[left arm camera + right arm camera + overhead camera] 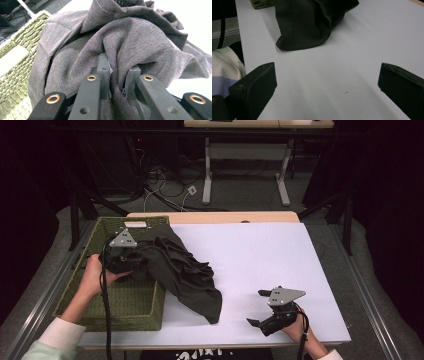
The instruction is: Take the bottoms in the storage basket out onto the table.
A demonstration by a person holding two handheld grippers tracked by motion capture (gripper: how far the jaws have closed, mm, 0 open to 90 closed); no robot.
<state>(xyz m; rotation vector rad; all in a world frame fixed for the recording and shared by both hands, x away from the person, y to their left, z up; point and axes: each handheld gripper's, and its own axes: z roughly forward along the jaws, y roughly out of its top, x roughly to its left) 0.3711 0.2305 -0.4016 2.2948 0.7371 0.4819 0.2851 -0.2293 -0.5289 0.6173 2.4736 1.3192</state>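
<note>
Your left hand-held gripper [117,75] pinches the dark garment [177,270] over the woven basket [125,305]; your right hand-held gripper [259,307] rests spread, near right of the desk [260,250].

We hold the left claw [131,262] at the left, jaws drawn close together and clamped, our left hand [95,275] wrapped around its body. The right claw [260,307] sits near right, jaws spread wide, gripped by our right hand [300,330].
</note>
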